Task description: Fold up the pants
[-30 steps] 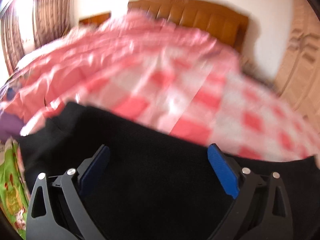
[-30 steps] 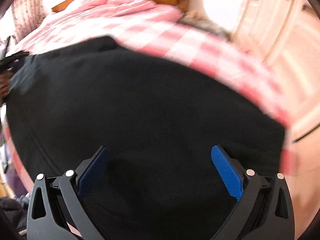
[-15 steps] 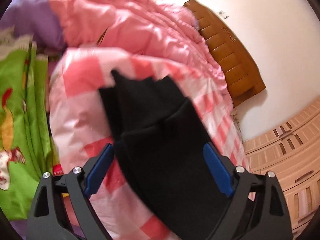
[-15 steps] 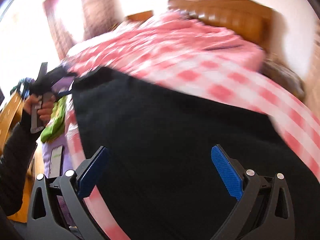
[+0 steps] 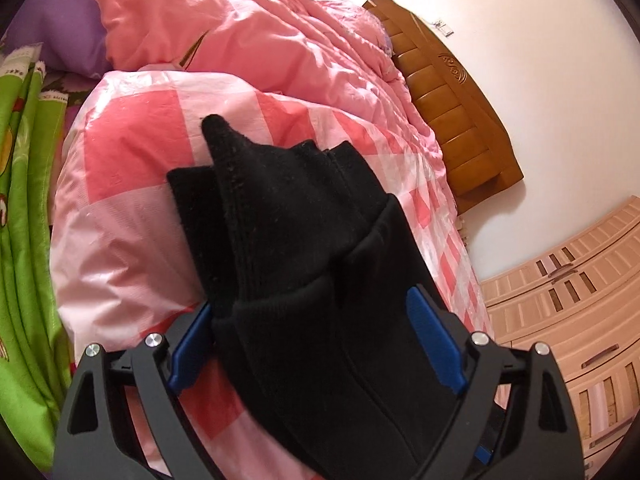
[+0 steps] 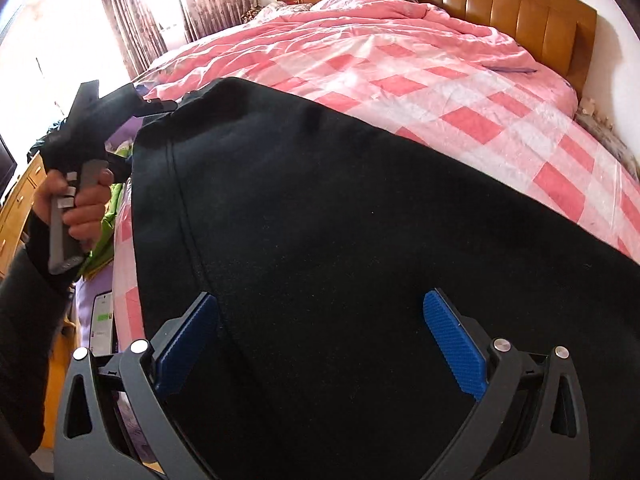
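Black pants (image 6: 340, 220) lie spread across the pink checked bedcover (image 6: 440, 92). In the left wrist view the pants' folded, layered end (image 5: 288, 216) bunches up between my fingers. My left gripper (image 5: 316, 348) is open, its blue pads on either side of the cloth; it also shows in the right wrist view (image 6: 156, 106) at the pants' far left corner, held by a hand. My right gripper (image 6: 320, 344) is open, just above the near part of the pants, with cloth between the fingers.
A pink quilt (image 5: 248, 32) is heaped toward the wooden headboard (image 6: 512, 12). A green printed sheet (image 5: 28, 208) hangs at the bed's left side. A wardrobe (image 5: 572, 300) stands to the right. A phone (image 6: 102, 326) lies beside the bed.
Both views swung round. The left gripper moved to the pants' corner and now straddles the bunched cloth. The right gripper stayed over the near part of the pants.
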